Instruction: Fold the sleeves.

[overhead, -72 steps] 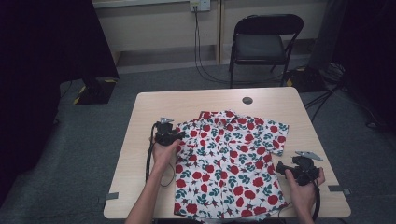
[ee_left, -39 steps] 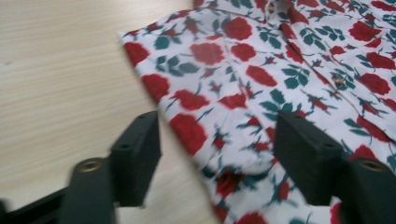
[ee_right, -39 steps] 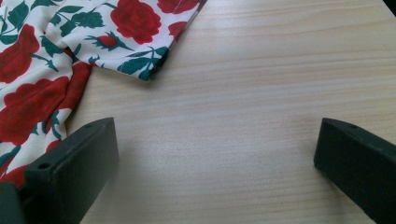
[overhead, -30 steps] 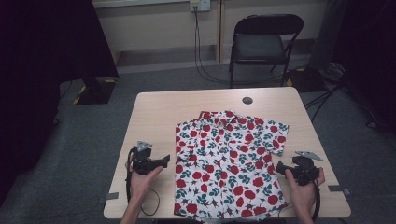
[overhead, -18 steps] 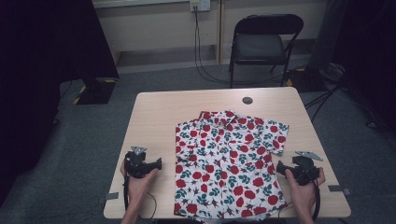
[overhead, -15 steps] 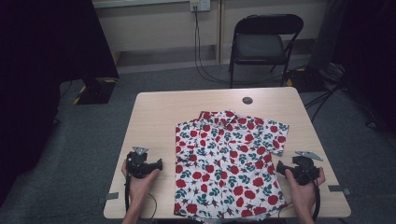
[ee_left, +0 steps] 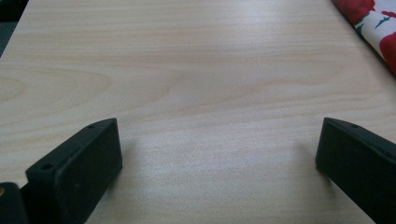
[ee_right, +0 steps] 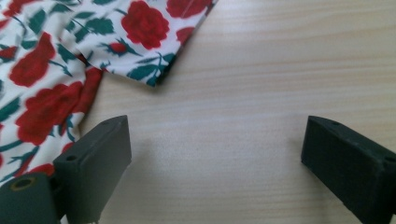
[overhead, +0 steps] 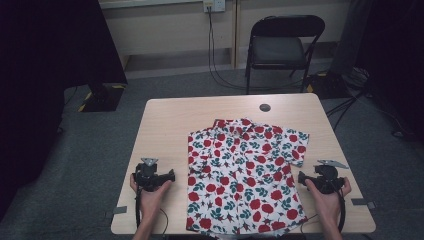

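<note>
Shirt [overhead: 245, 175] work is judged to be at a pause: the rose-printed garment is laid flat, front up, on the middle-right part of the surface [overhead: 165, 125], its hem reaching the near edge and its collar pointing toward the far edge. One sleeve is spread toward the right edge, while no sleeve is seen standing out on the left side, so one fold may be done; that cannot be told for certain. The left tool [overhead: 155, 176] is held over bare wood near the near-left corner, just beside the shirt; its jaws have just been opening and stand wide apart with nothing between them. The right tool [overhead: 320, 179] is held near the right edge, jaws apart and empty, beside the sleeve [ee_right: 154, 37]. Further folding is judged to remain.
</note>
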The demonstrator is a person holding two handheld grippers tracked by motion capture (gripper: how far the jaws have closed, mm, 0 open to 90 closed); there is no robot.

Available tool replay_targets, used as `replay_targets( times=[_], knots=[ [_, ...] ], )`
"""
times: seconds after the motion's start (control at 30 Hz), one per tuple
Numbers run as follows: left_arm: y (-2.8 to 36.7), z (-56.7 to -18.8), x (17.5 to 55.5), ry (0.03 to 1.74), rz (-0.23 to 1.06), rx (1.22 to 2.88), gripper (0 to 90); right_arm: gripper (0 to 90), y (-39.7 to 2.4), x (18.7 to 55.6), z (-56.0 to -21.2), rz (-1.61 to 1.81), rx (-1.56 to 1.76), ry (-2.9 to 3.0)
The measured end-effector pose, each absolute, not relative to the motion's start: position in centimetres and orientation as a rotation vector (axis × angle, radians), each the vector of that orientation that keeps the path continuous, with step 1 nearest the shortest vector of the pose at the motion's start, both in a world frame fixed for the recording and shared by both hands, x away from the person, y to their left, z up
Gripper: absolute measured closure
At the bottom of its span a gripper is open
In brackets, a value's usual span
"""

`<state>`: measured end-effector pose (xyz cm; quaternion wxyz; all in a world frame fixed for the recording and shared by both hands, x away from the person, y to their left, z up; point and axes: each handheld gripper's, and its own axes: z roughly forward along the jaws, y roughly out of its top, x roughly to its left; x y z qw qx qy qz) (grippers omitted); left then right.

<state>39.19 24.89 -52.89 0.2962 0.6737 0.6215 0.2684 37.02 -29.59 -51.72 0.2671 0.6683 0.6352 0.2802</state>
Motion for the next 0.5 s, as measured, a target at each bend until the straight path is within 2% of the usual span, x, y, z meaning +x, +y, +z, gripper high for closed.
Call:
replay_targets(
  times=[0.03, 0.1, 0.5],
  knots=[
    [24.9, -52.9, 39.2, 1.654, 0.714, 1.79, 0.0, 2.2, -29.8, 37.1, -51.6, 0.763, 1.809, 1.717],
    [24.9, -52.9, 39.2, 1.654, 0.712, 1.79, 0.0, 6.4, -30.1, 37.2, -51.2, 0.787, 1.801, 1.728],
    [24.8, -52.9, 39.3, 1.655, 0.715, 1.79, 0.0, 11.2, -30.3, 39.6, -47.1, 0.878, 1.716, 1.74]
  ],
)
